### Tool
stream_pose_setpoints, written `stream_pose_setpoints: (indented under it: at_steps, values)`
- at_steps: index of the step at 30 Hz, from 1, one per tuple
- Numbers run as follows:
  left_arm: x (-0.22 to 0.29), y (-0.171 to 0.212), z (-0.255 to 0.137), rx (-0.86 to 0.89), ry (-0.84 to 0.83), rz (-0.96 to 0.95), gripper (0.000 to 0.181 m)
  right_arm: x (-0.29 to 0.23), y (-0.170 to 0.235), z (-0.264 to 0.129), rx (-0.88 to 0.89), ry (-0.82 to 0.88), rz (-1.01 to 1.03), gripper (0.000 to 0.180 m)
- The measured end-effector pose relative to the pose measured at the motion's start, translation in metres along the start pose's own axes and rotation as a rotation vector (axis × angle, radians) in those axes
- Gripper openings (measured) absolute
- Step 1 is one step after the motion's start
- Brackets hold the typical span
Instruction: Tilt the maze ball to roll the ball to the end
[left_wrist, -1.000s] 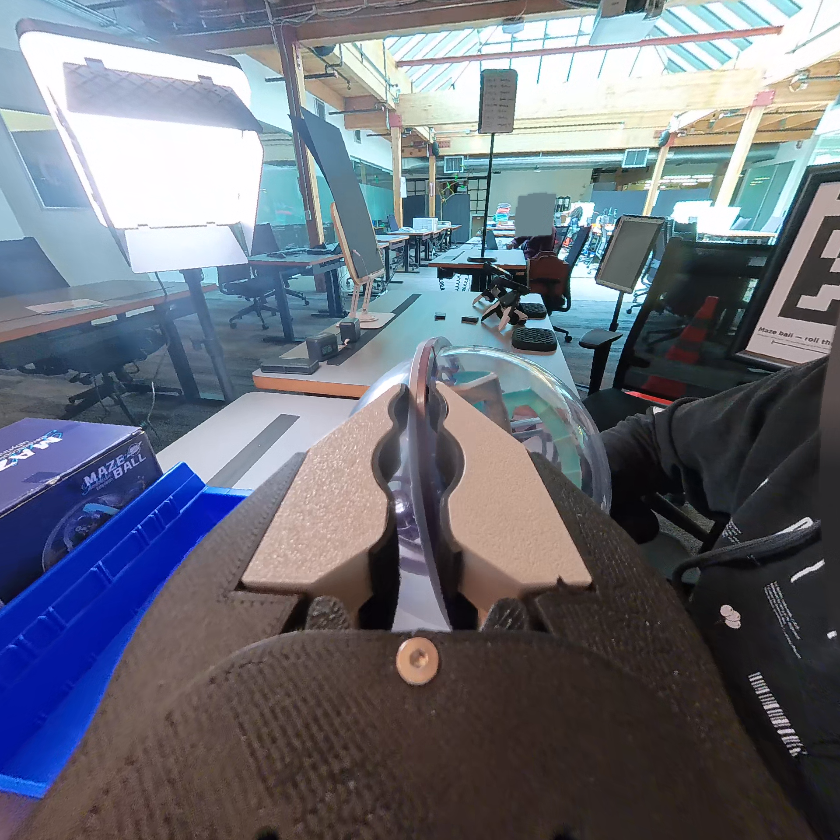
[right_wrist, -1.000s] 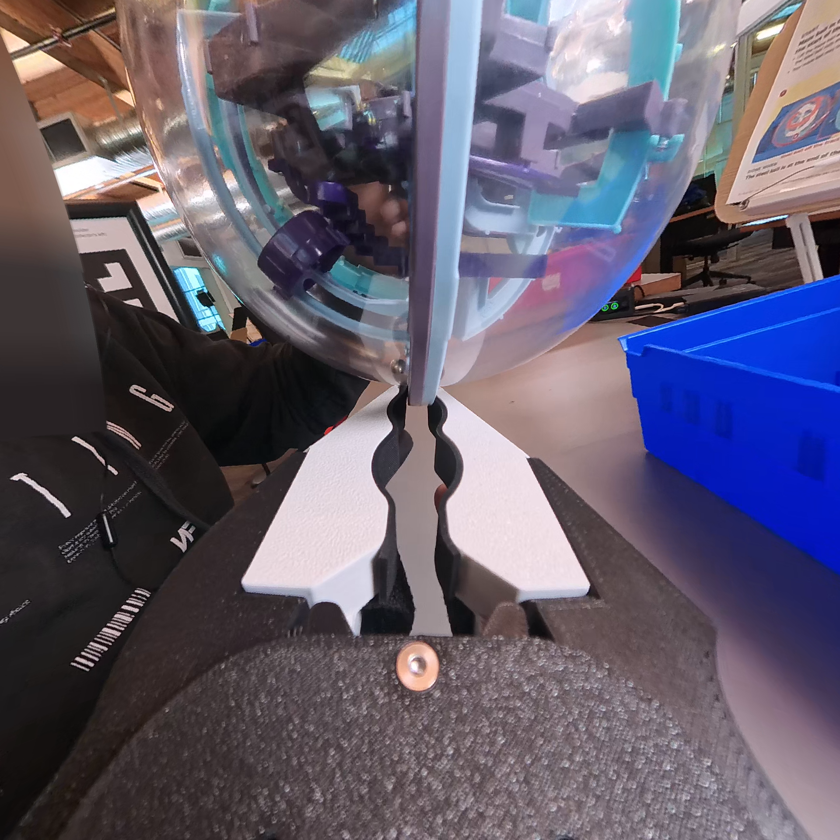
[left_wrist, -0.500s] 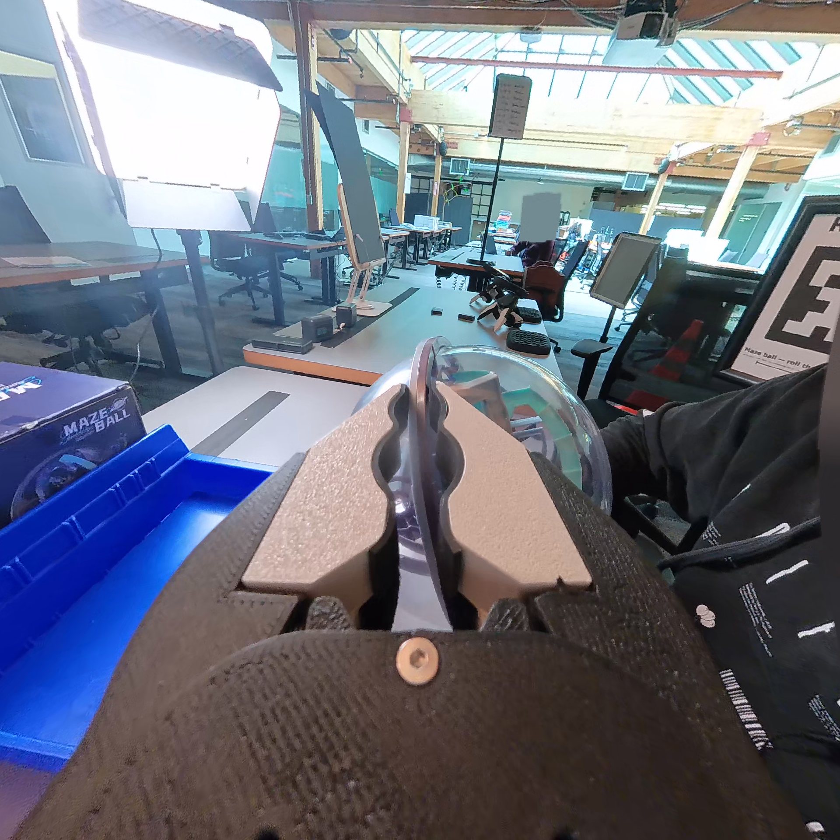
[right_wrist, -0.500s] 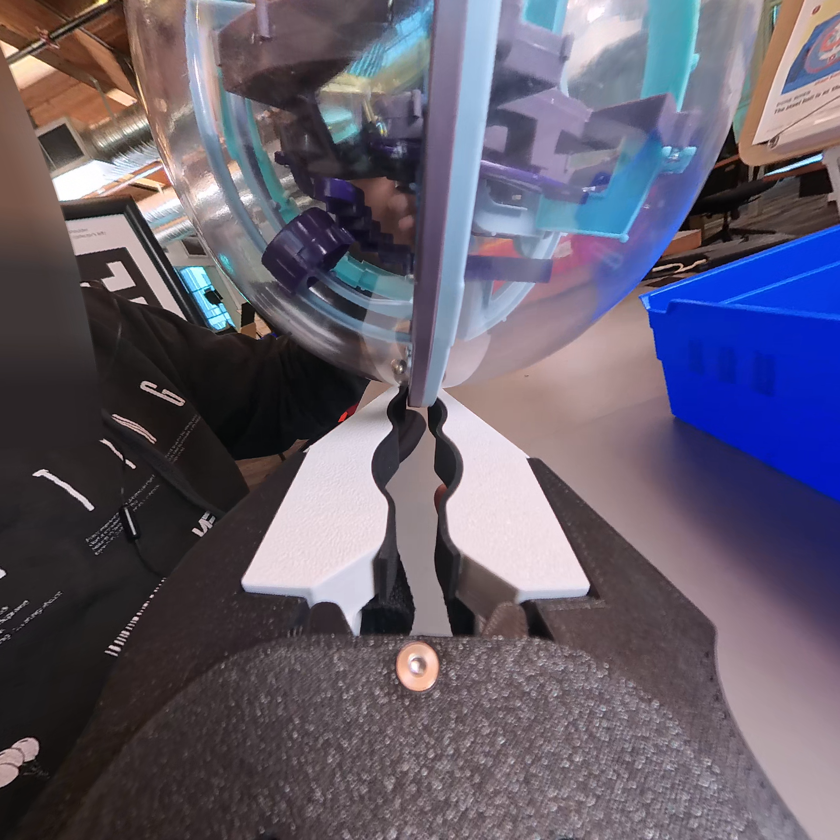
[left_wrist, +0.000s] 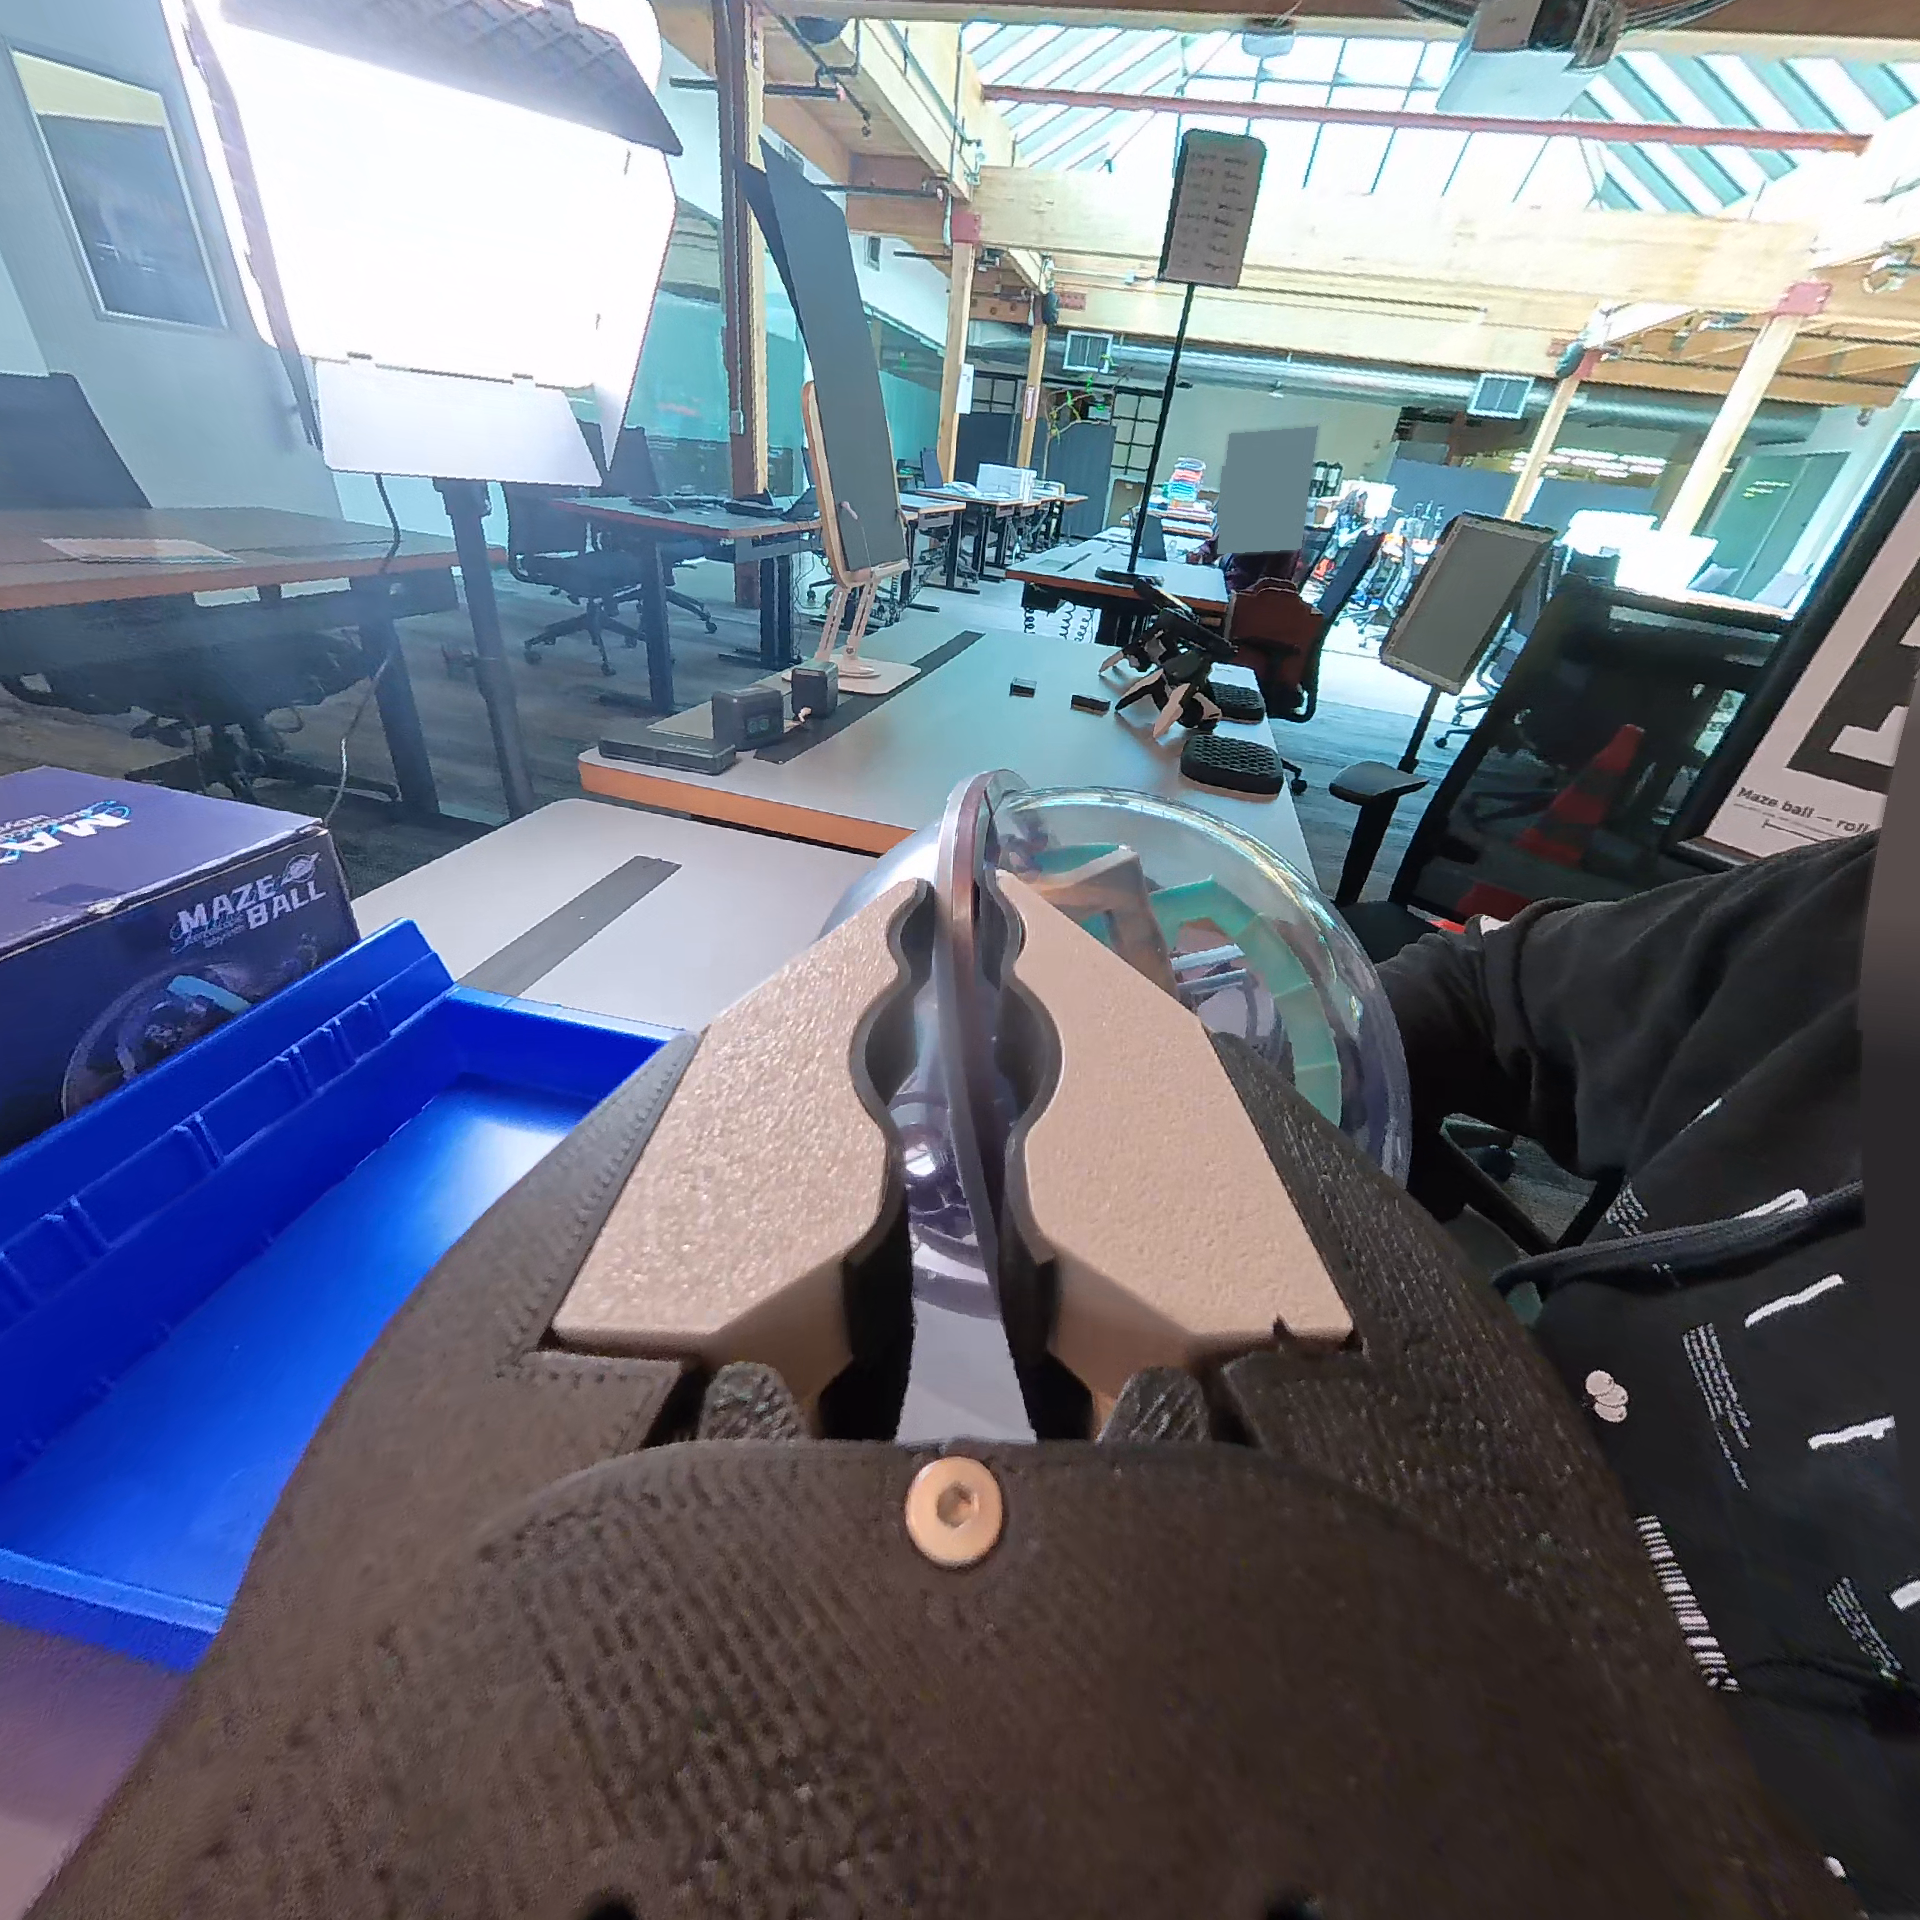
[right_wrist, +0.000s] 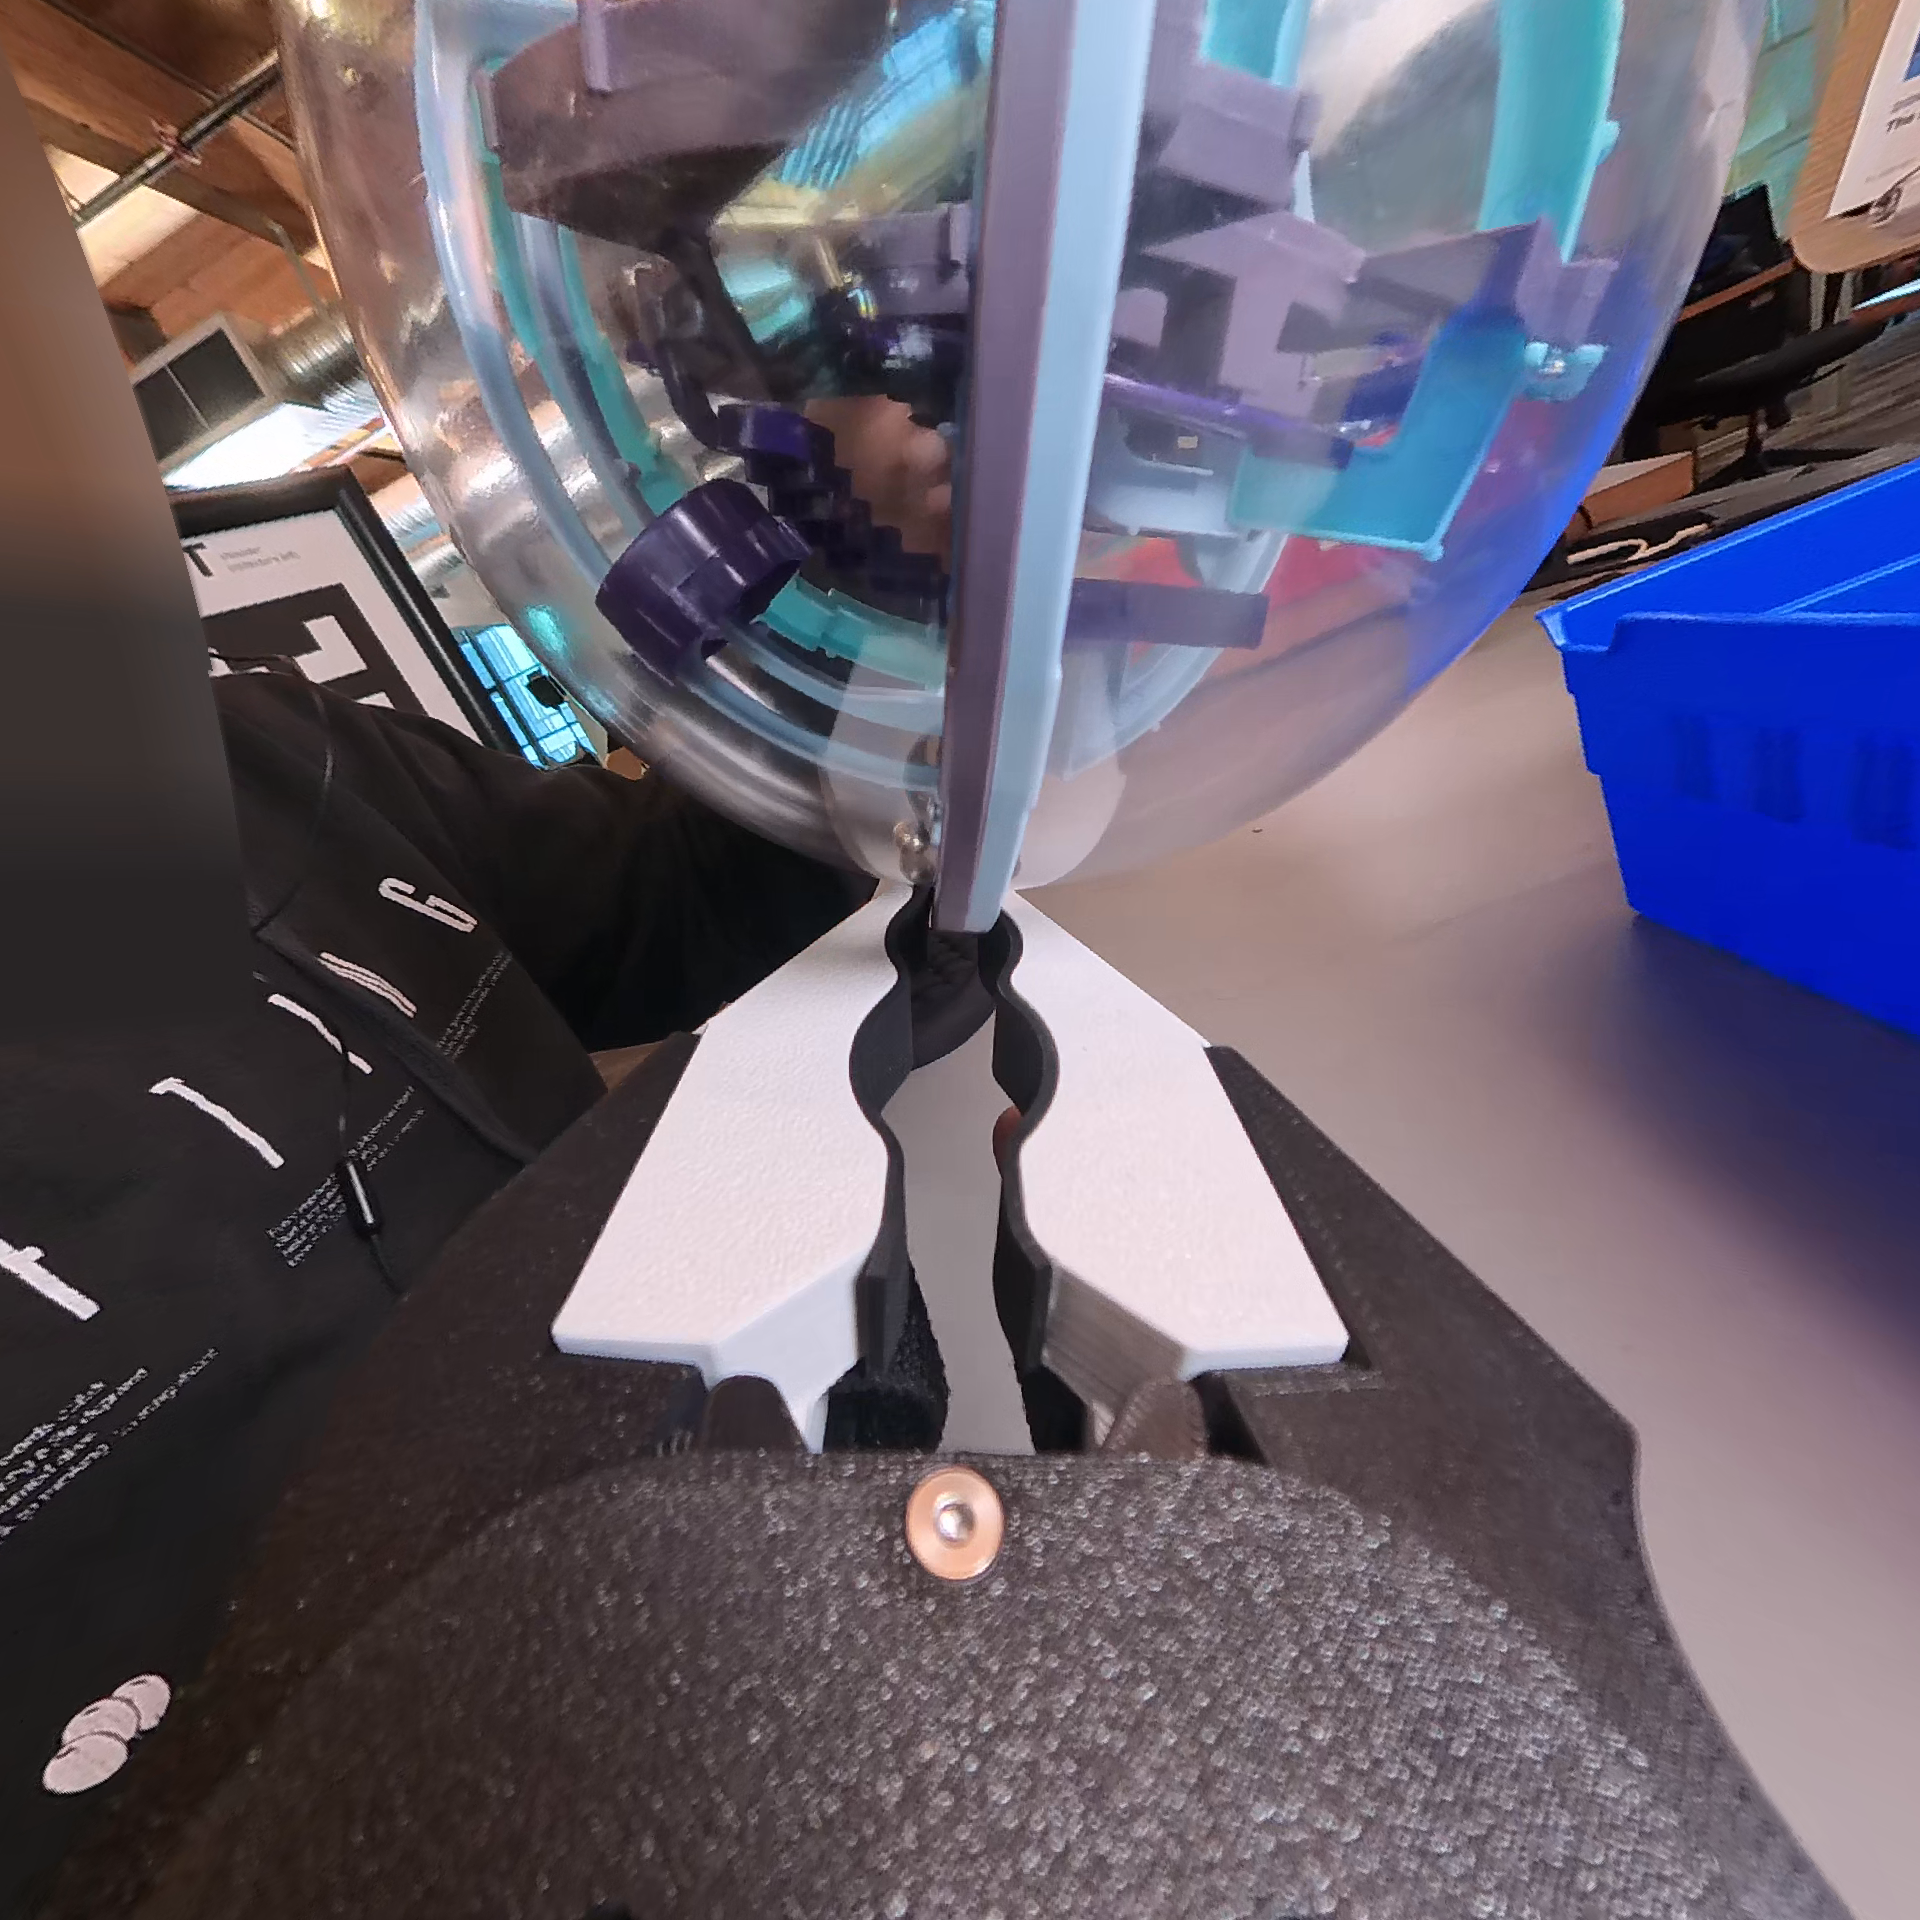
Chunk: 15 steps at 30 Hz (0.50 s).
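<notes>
A: Start closest in. What has hold of the maze ball (right_wrist: 935, 436)?

B: Both tools. The right gripper (right_wrist: 961, 930) pinches the flat rim (right_wrist: 1013, 499) that runs round the sphere, only at the very tips of its pale fingers (right_wrist: 727, 1174). The left gripper (left_wrist: 961, 935) has the same rim (left_wrist: 956, 1049) seated deeper, its jaws pressed in on it from either side.

A: So the sphere is off the table?

B: It looks so, held up between the two tools above the grey tabletop (right_wrist: 1403, 997), with the blue bin (right_wrist: 1766, 748) just beyond and a dark printed box (left_wrist: 135, 935) behind that.

A: And the little ball inside?

B: I can't pick it out among the purple and teal tracks. A small shiny bead sits by the rim at the bottom, though that may be a screw.

A: How should the tilt go, then?

B: Slowly, I'd say, both wrists turning together about the rim so neither grip twists loose. The right hold is shallow, so I'd keep its squeeze firm and avoid jerks.
</notes>
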<state>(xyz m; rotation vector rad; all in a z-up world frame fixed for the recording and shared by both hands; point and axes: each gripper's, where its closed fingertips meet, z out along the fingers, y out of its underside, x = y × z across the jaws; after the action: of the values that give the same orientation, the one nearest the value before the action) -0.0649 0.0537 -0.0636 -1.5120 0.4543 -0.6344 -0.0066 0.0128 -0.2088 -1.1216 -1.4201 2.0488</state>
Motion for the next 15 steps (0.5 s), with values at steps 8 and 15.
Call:
stream_pose_setpoints:
  at_steps: [8,15]
  values:
    - [-0.0054,0.0059,-0.0017,0.005,-0.003,-0.03,0.008,0.0001,0.0041,0.0006,-0.012,-0.003,0.02,0.006]
    - [-0.0074,0.0085,-0.0034,-0.001,-0.008,-0.038,0.008,-0.0004,0.0065,0.0022,-0.018,-0.007,0.036,0.006]
